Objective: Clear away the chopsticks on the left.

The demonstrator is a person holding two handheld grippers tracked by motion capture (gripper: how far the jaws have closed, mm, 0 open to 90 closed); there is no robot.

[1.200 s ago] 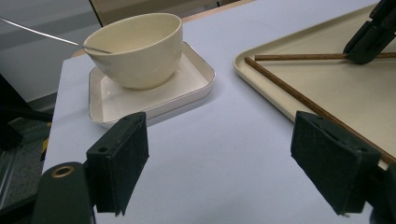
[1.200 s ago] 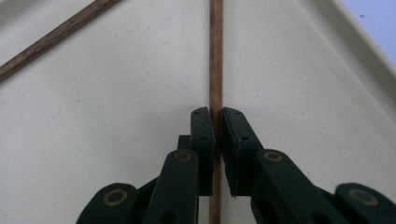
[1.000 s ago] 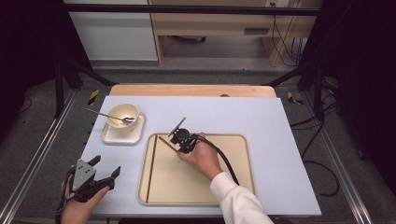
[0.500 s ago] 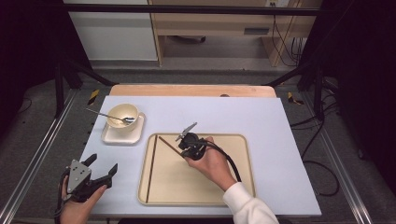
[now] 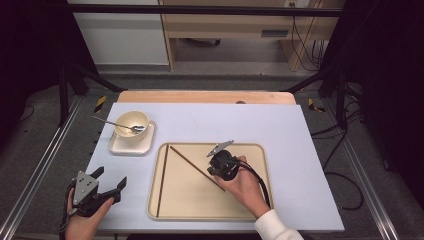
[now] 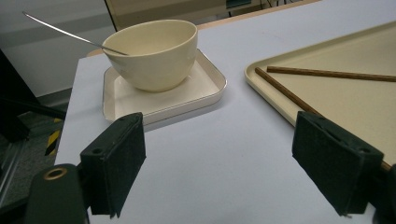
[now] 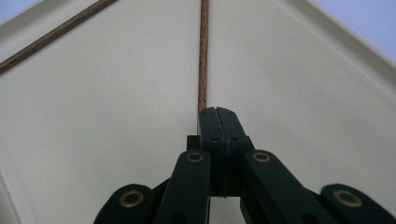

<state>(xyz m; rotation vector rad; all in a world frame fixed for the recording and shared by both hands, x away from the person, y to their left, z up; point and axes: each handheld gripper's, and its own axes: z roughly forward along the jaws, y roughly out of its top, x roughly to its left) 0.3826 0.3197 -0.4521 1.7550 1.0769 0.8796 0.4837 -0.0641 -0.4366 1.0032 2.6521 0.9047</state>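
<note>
Two brown chopsticks lie on a beige tray (image 5: 250, 210). One chopstick (image 5: 162, 180) runs along the tray's left side. The other chopstick (image 5: 187, 161) lies diagonally. My right gripper (image 5: 216, 172), held in a hand, hovers over the diagonal one's near part. In the right gripper view the right gripper (image 7: 218, 112) has its jaws pressed together, and the diagonal chopstick (image 7: 203, 56) vanishes beneath the left jaw's tip. My left gripper (image 5: 110, 176) rests open at the table's front left, nothing between its pads (image 6: 116, 163).
A cream bowl (image 5: 131, 123) with a metal spoon (image 5: 112, 122) stands on a small square plate (image 5: 120, 147) left of the tray. From the left gripper, the bowl (image 6: 154, 53) is ahead and the tray corner (image 6: 261, 77) to the right.
My right gripper has moved right and nearer along the diagonal chopstick, which stays in place. The left gripper has shifted slightly left.
</note>
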